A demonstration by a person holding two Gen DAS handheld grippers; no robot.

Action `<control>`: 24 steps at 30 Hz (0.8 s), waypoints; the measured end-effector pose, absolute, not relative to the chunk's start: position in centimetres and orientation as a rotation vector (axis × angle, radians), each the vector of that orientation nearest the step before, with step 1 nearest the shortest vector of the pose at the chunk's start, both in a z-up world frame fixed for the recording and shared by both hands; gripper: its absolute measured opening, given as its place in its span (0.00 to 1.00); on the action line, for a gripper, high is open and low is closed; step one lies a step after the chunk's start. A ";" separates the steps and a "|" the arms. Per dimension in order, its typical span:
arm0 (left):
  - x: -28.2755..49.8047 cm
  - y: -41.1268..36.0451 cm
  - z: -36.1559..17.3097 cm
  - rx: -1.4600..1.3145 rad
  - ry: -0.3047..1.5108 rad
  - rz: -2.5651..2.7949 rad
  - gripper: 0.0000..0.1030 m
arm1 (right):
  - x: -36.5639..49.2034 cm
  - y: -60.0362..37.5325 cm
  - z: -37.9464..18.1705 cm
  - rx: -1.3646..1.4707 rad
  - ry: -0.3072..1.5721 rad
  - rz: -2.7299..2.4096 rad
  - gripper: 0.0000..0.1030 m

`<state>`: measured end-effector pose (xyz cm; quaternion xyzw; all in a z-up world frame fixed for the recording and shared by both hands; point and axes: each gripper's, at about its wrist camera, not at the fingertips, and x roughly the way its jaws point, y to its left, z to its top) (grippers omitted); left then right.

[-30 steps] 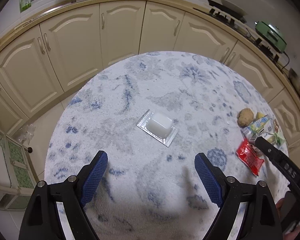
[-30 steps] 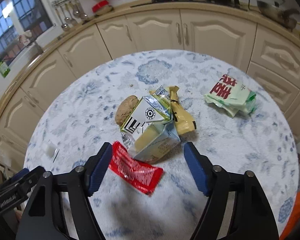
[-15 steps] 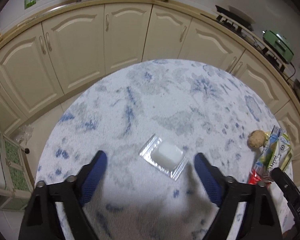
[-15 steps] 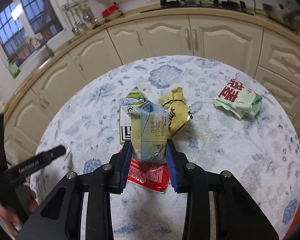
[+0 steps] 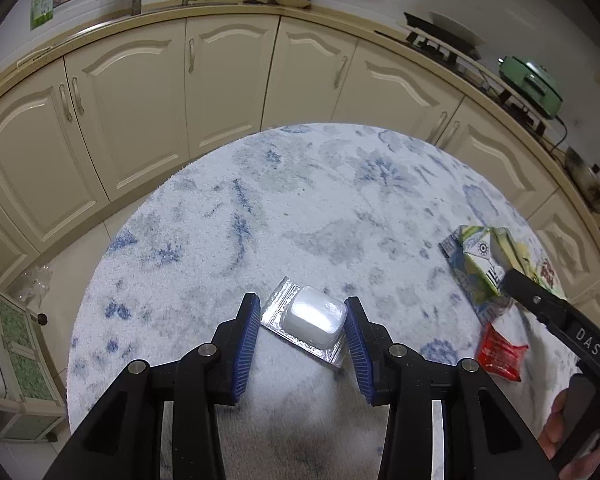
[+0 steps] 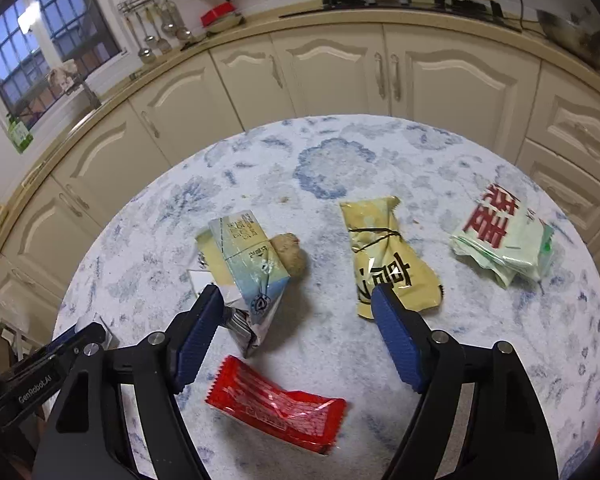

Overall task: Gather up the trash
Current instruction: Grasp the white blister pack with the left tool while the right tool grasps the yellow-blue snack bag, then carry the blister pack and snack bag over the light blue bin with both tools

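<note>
A white blister pack (image 5: 314,318) with a foil rim lies on the round floral-clothed table (image 5: 300,208). My left gripper (image 5: 302,308) straddles it, jaws closing; the right pad touches the white dome, while the left pad stands just clear of the foil. My right gripper (image 6: 296,292) is opening over bare cloth with nothing between its pads. A crumpled drink carton (image 6: 248,264) lies beside its left finger, and a red wrapper (image 6: 276,400) lies below. A yellow wrapper (image 6: 388,264) sits by the right finger.
A brown lump (image 6: 290,254) rests against the carton. A green-and-white bag (image 6: 504,240) lies at the table's right. Cream cabinets (image 5: 220,80) curve behind the table. In the left wrist view the carton (image 5: 484,260), the red wrapper (image 5: 500,352) and a hand (image 5: 560,432) show at the right.
My left gripper came down around the blister pack and narrowed on it. My right gripper shut on the carton, then let go; the carton now lies on the cloth to the left.
</note>
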<state>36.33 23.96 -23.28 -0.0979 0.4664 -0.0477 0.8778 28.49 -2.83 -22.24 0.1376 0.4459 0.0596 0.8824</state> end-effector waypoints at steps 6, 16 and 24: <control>34.7 23.7 -22.2 -0.189 0.949 -0.122 0.37 | 29.6 -0.2 -23.5 0.210 0.943 0.169 0.65; 32.5 23.7 -20.5 -0.181 0.918 -0.135 0.37 | 28.3 -1.0 -22.4 0.254 0.893 0.180 0.09; 30.8 23.2 -18.8 -0.162 0.890 -0.157 0.37 | 25.8 -2.6 -20.9 0.298 0.840 0.166 0.09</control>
